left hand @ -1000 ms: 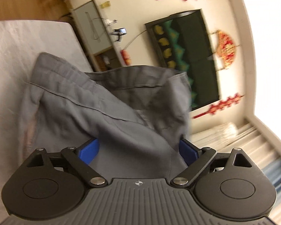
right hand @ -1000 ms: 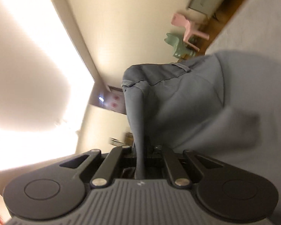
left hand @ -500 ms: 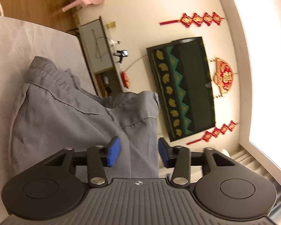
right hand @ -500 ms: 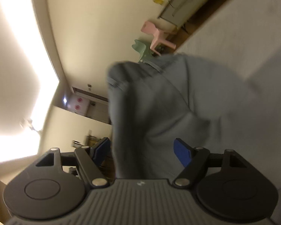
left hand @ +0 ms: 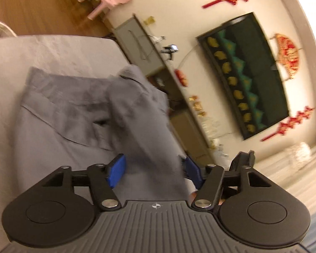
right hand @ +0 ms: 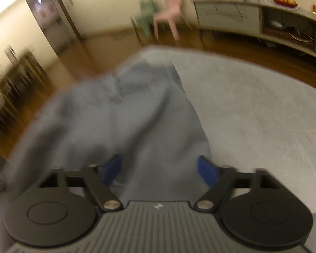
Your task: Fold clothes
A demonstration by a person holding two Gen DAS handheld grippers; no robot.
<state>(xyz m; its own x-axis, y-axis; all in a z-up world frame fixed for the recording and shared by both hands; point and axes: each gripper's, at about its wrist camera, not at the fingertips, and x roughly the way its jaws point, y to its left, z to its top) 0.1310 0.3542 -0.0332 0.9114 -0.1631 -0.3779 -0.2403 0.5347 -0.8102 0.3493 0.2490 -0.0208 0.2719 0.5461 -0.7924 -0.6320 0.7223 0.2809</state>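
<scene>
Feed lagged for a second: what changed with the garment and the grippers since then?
The right hand-held gripper let go of the grey garment it had pinched and swung down toward the table; its jaws are closing, cloth loose between them. The left hand-held gripper is opening. The garment stays on the table.

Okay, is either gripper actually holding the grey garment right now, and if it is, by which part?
Neither holds it. The grey garment lies between the blue pads of both the left gripper and right gripper, unpinched. The left jaws are opening, the right closing.
</scene>
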